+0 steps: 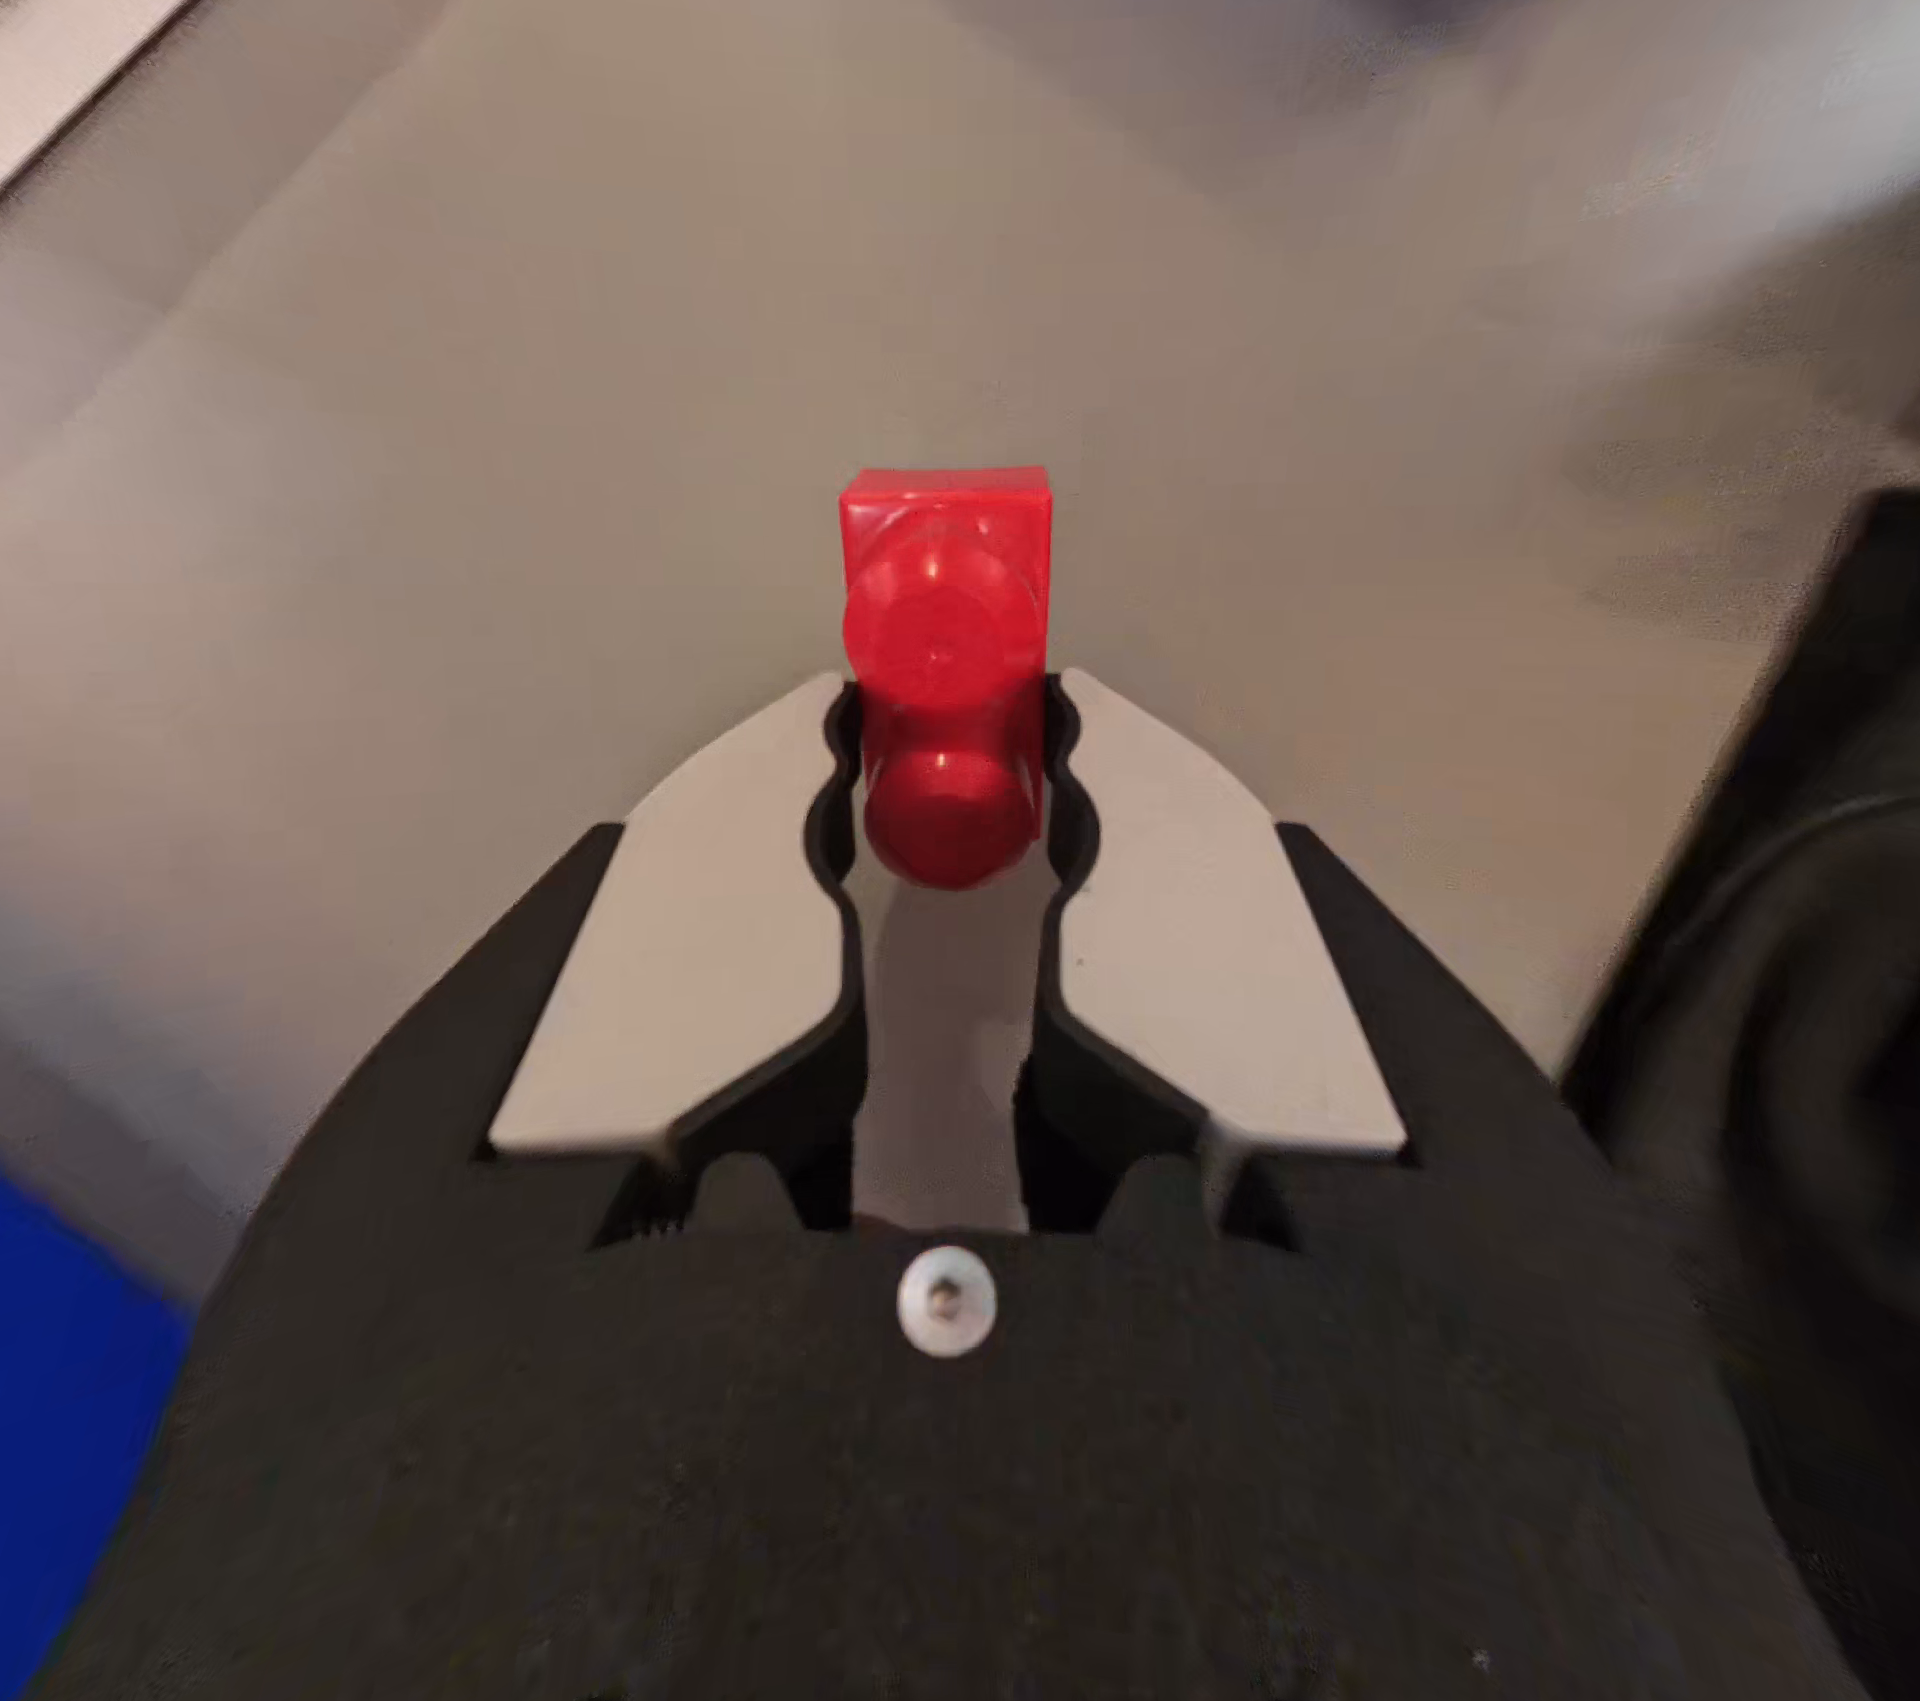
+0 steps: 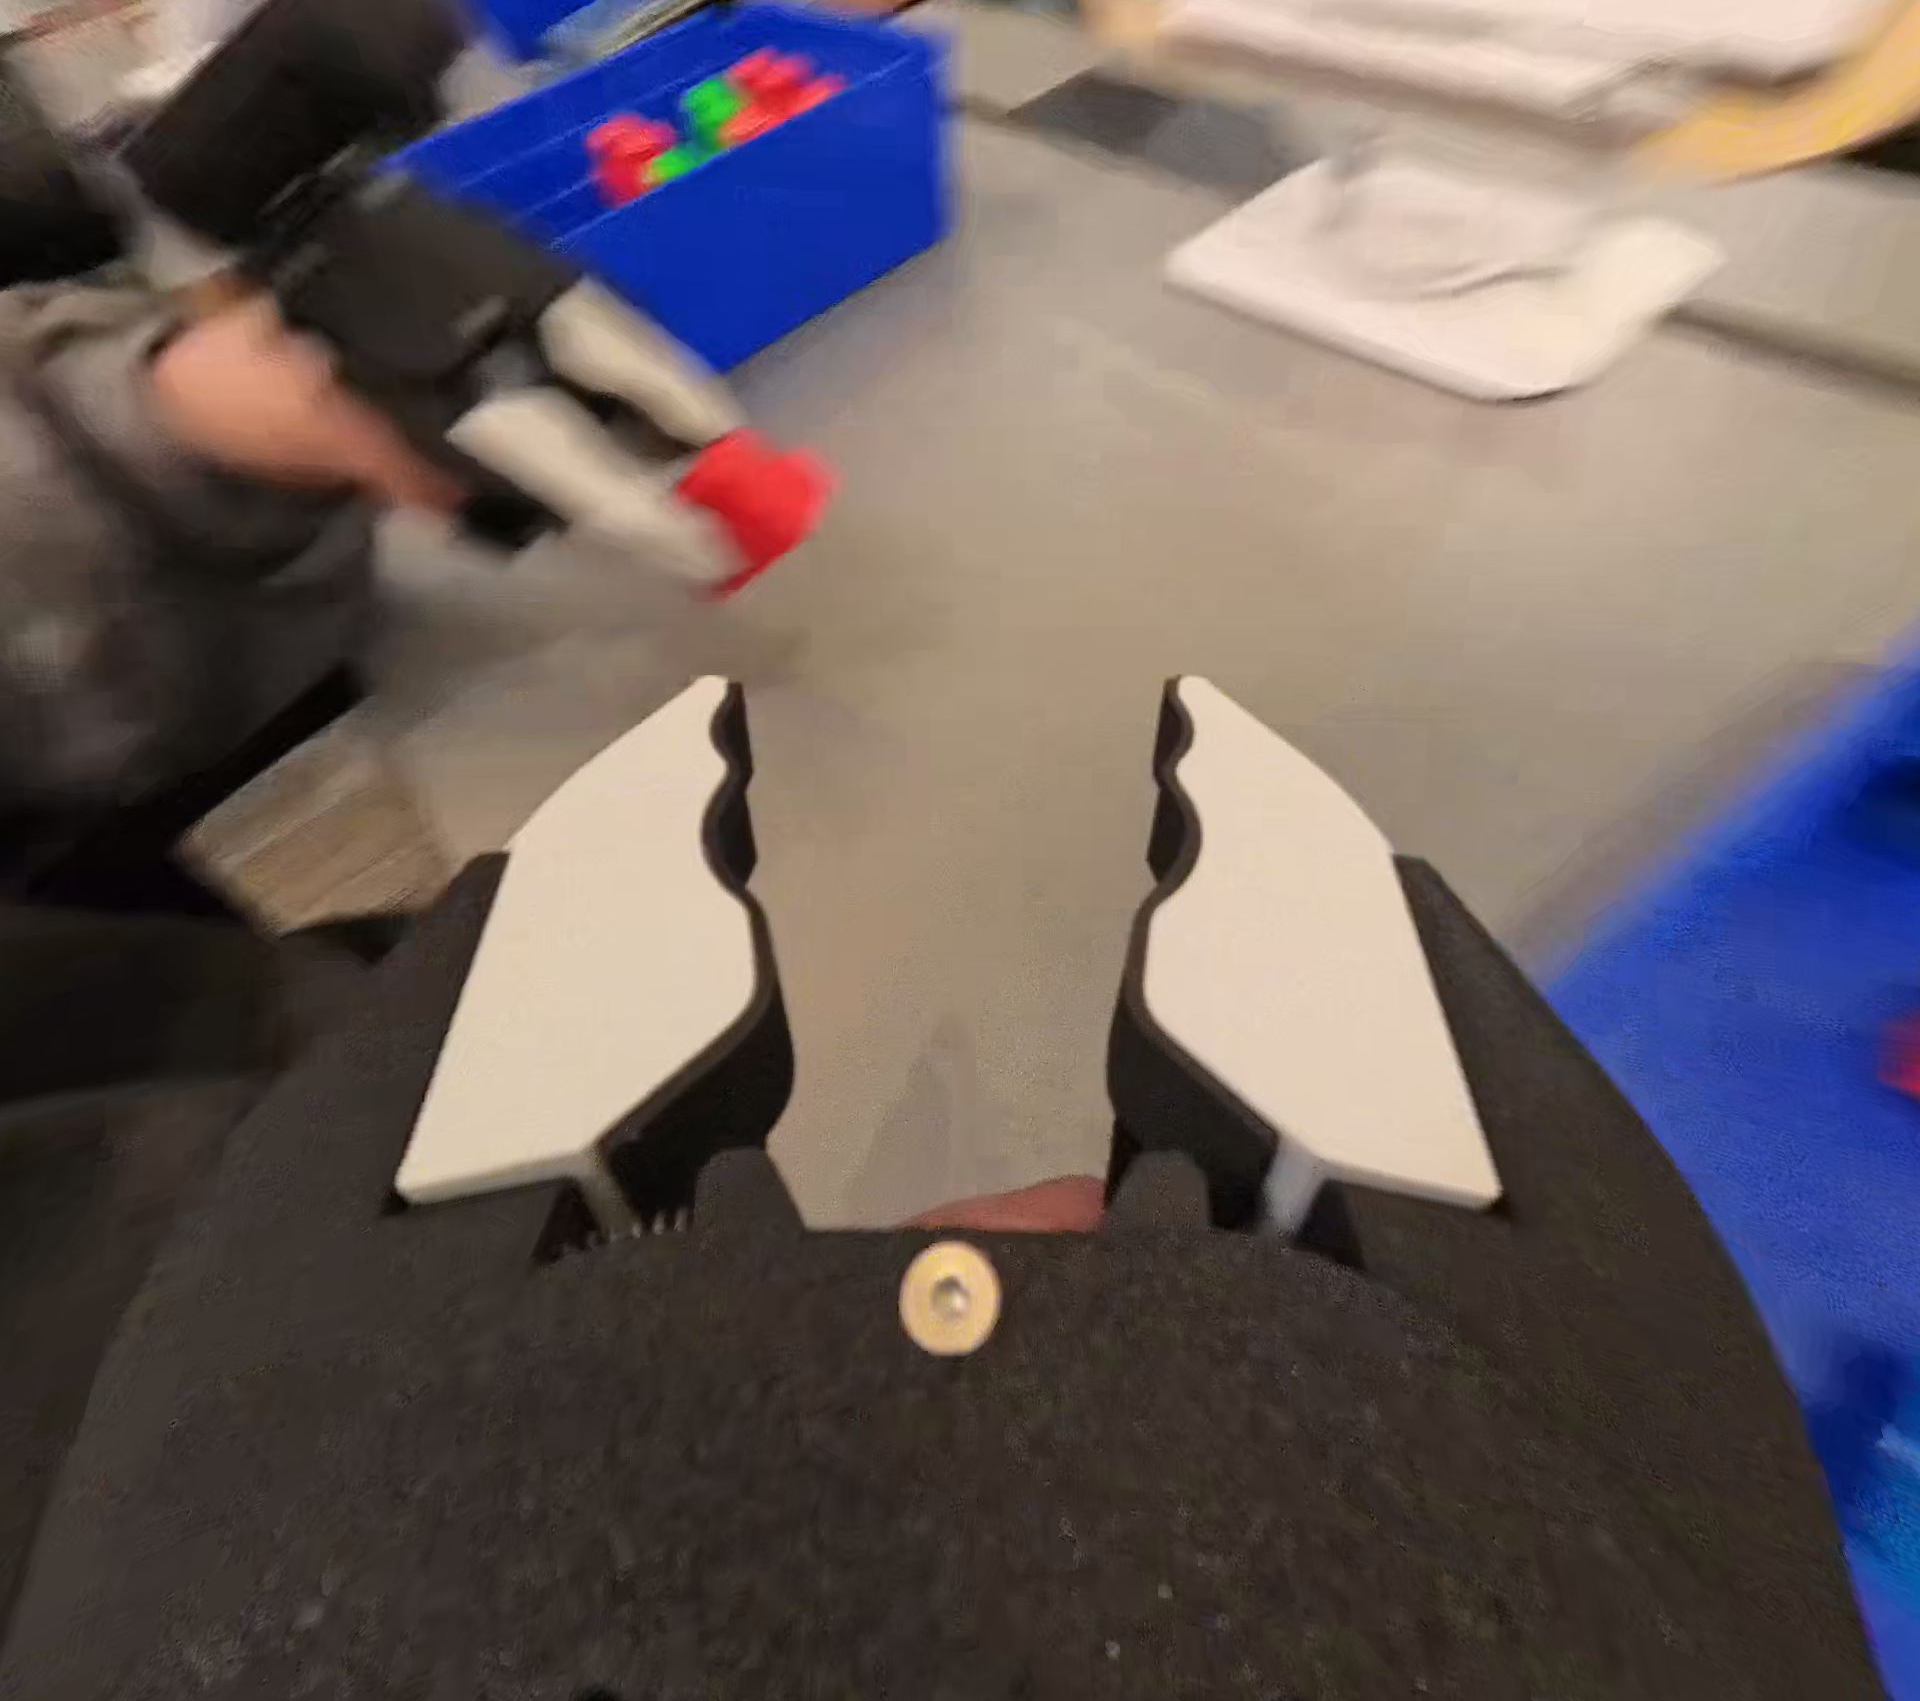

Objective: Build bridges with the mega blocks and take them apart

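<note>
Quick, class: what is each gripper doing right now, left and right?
Left gripper: closed on a red block.
Right gripper: open, holding nothing.

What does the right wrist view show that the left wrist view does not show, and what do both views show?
Only the right wrist view shows the open, empty right hand-held gripper, the blue bin with red and green blocks inside, and the person's hand holding the other tool.

Only the left wrist view shows, close up, the studs of the red block and how the jaws pinch it at its near end.

Both show the left hand-held gripper shut on that block, above the grey table.
</note>
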A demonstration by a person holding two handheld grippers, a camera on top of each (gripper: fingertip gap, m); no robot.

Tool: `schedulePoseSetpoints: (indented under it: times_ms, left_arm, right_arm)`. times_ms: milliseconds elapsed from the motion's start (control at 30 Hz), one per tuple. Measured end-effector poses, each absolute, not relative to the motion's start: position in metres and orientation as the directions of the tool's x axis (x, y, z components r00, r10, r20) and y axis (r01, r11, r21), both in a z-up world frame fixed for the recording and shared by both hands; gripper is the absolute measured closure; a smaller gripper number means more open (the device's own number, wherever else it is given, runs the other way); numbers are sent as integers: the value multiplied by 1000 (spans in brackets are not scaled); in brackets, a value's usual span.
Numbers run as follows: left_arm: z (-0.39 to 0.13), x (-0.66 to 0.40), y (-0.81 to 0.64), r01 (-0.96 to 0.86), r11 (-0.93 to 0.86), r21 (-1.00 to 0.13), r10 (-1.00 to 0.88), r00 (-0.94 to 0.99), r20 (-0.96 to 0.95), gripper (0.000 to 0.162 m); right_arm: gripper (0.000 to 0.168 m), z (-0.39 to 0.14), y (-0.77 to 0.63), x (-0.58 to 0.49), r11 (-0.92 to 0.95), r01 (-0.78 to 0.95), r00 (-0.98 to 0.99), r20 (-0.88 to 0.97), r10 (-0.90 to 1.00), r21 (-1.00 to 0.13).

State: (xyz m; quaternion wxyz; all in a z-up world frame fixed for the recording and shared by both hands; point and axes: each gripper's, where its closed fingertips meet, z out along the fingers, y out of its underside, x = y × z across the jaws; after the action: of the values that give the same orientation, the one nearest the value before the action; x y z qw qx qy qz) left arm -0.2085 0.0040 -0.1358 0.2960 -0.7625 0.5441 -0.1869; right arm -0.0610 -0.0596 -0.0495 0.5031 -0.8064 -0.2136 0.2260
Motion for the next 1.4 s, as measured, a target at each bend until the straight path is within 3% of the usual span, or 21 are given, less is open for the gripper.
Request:
schedulePoseSetpoints:
  times_ms: [167, 300, 533, 633, 667, 767, 867, 1000, 1133, 1267, 1333, 1400]
  left_arm:
    - [-143, -176, 33, -893, -201, -404, -968, 243, -56, 129]
    - [-160, -152, 45, -950, -205, -233, -969, 231, -87, 129]
    - [-190, -136, 41, -972, -197, -126, -972, 210, -103, 129]
    - [-193, -136, 37, -967, -207, -151, -970, 223, -96, 126]
    - [-191, -139, 36, -963, -215, -165, -968, 232, -95, 118]
    - [-176, -157, 37, -923, -266, -277, -945, 307, -114, 108]
    - [-149, -182, 22, -811, -315, -493, -915, 397, -68, 104]
    - [-131, -205, -23, -503, -384, -774, -871, 476, 123, 113]
    - [-146, -216, -74, -355, -438, -826, -849, 465, 251, 115]
    - [-151, -216, -106, -376, -438, -816, -866, 420, 271, 116]
    - [-147, -216, -111, -391, -388, -835, -886, 407, 221, 116]
    - [-147, -217, -113, -400, -371, -838, -892, 405, 202, 116]
  right_arm:
    - [97, -125, -98, -123, -426, 220, 736, -138, 663, -877]
    - [100, -131, -109, -105, -439, 176, 778, -149, 611, -881]
    - [100, -131, -111, -80, -468, 62, 841, -207, 500, -881]
    - [96, -138, -106, -73, -496, 53, 866, -207, 455, -867]
    - [95, -141, -105, -71, -502, 64, 876, -193, 442, -863]
    - [92, -150, -100, -67, -512, 94, 907, -138, 398, -854]
    - [92, -155, -90, -73, -514, 100, 925, -110, 363, -852]
    - [88, -153, -51, -92, -513, 146, 940, -43, 338, -846]
    - [85, -155, 5, -117, -530, 195, 944, 10, 331, -825]
    - [79, -178, 50, -133, -613, 209, 953, 17, 303, -762]
    - [95, -193, 55, -141, -673, 230, 941, -16, 339, -703]
    - [96, -179, 60, -138, -625, 215, 946, 2, 324, -750]
